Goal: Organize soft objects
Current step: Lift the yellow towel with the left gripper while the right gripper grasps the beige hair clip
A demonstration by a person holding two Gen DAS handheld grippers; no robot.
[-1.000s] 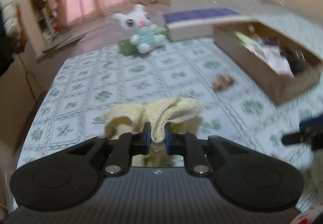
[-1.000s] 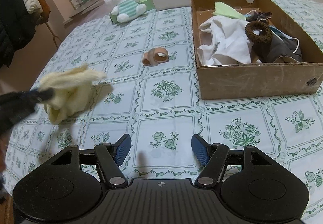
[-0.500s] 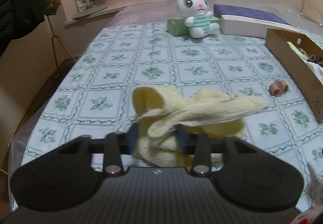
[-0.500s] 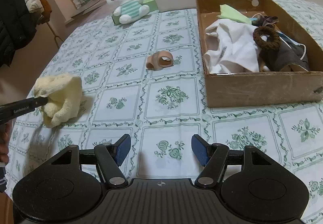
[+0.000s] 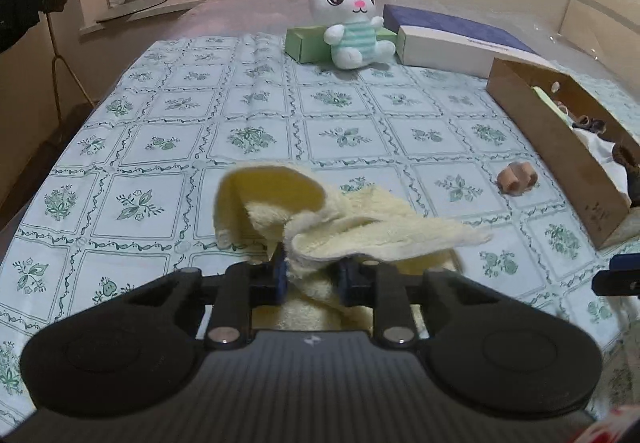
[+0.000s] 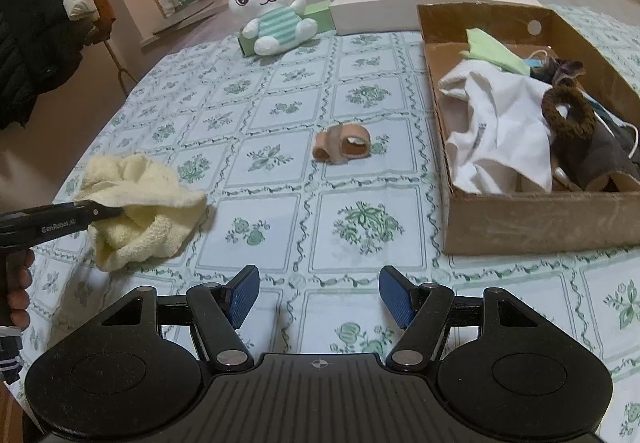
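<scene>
One yellow towel (image 5: 352, 227), re-pinched by the closing left gripper (image 5: 312, 275) after a brief release, lies left of the cardboard box (image 6: 532, 219); right gripper (image 6: 318, 297) spread, empty.

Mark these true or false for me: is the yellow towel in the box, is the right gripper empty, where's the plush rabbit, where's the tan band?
1. The fluffy pale yellow towel lies inside the brown cardboard box. False: it is on the floral tablecloth, between the closing jaws of the left gripper.
2. The right gripper holds nothing. True.
3. The white plush rabbit sits in the box. False: it leans on a green carton at the far end.
4. The tan elastic band lies outside the box. True.
</scene>
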